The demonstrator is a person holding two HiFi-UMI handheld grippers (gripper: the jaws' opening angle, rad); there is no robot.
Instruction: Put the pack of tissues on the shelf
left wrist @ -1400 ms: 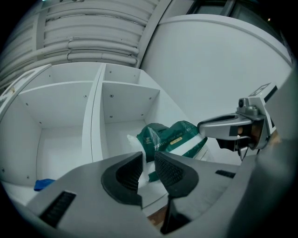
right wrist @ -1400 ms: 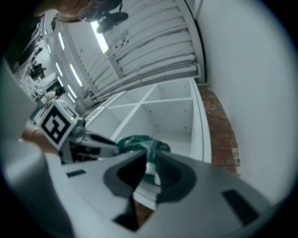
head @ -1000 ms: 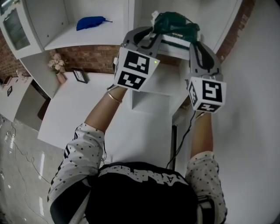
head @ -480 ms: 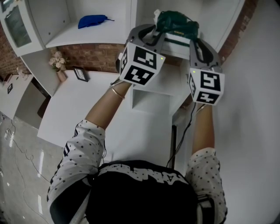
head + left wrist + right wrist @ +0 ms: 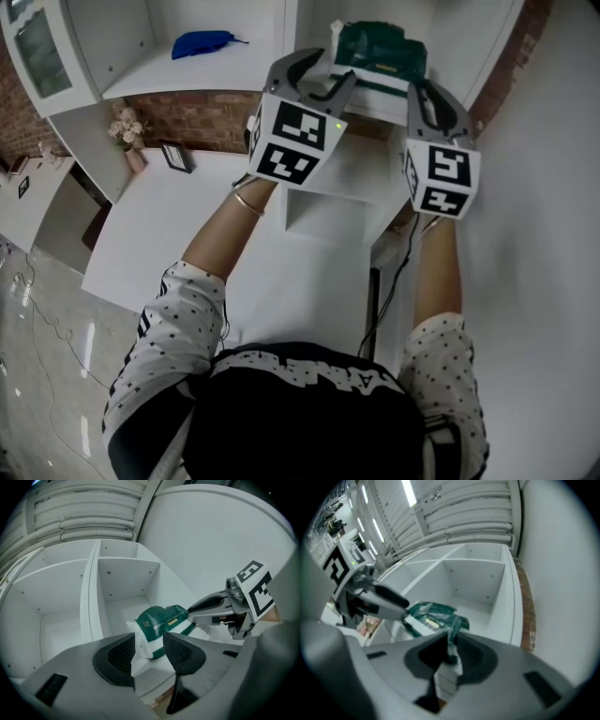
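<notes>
Pack of tissues (image 5: 378, 49): lay on the shelf (image 5: 373, 99), in the compartment at the top centre-right of the head view, close to the front lip.
Long axis: ran left to right across the frame, with one end toward each gripper.
Left gripper (image 5: 323, 70): was at the pack's left end. Its jaws had just been opening and stood wide, with the white corner between the pads but not pressed.
Right gripper (image 5: 433, 94): was at the pack's right end, its jaws narrow and pinching the green wrap.
Nearer hand: both were equally close, and only the right one held.
Coming move: probably the right gripper lets go, then both draw back toward the frame's bottom, straight off the pack, so it isn't dragged off the lip.
</notes>
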